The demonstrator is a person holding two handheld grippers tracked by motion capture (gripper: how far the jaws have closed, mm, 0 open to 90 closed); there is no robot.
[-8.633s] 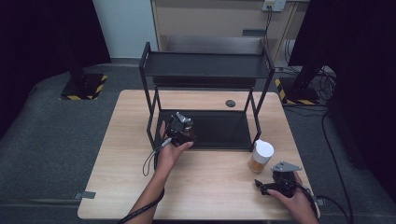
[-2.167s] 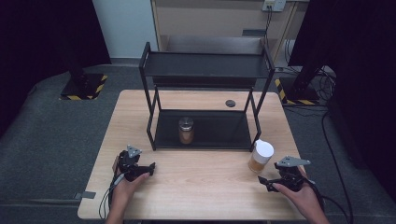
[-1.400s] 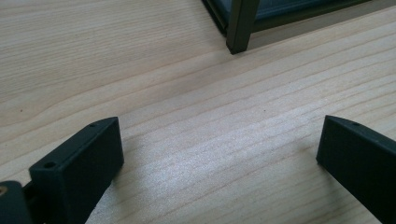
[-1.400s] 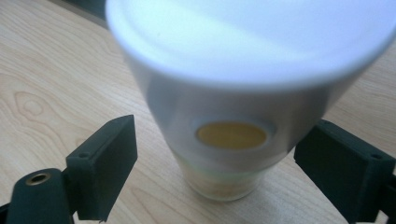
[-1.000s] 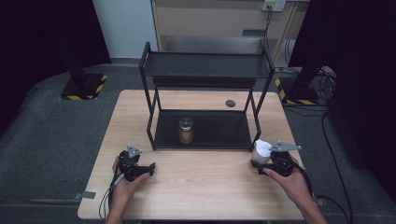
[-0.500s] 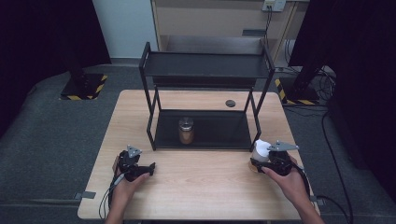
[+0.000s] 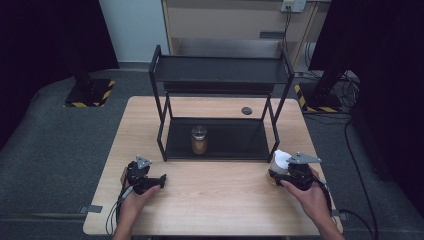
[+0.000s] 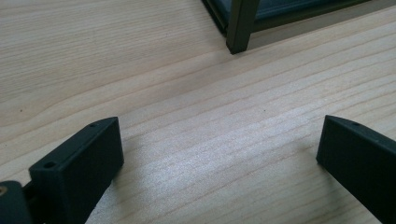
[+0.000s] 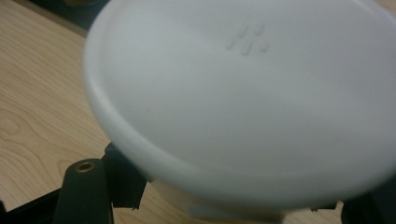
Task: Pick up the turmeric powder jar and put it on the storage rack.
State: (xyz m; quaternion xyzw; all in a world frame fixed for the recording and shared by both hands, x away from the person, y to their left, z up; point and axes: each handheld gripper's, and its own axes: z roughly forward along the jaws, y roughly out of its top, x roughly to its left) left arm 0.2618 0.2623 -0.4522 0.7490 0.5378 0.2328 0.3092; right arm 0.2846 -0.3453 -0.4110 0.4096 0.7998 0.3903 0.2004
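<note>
A jar with a white lid (image 7: 281, 161) and brown contents stands at the table's right front, just right of the black two-tier rack (image 7: 220, 70). My right gripper (image 7: 276, 175) is shut on it, with one jaw on each side of the body under the lid (image 9: 243, 88). The right gripper (image 9: 243, 205) sits low behind that lid. A second jar (image 7: 199, 140), with a metal-looking lid and brown contents, stands on the rack's lower shelf. My left gripper (image 7: 160, 181) rests open on the table's left front. In its own view the left gripper (image 8: 219, 154) has bare wood between its jaws.
A small dark round object (image 7: 246, 110) lies on the table behind the rack. The rack's front left leg (image 8: 240, 23) stands just ahead of my left gripper. The wooden table (image 7: 220, 200) has dark floor on all sides.
The left hand left the metal-lidded jar on the lower shelf and drew back to the left front. The right gripper moved in onto the white-lidded jar and has held still for the last half second.
</note>
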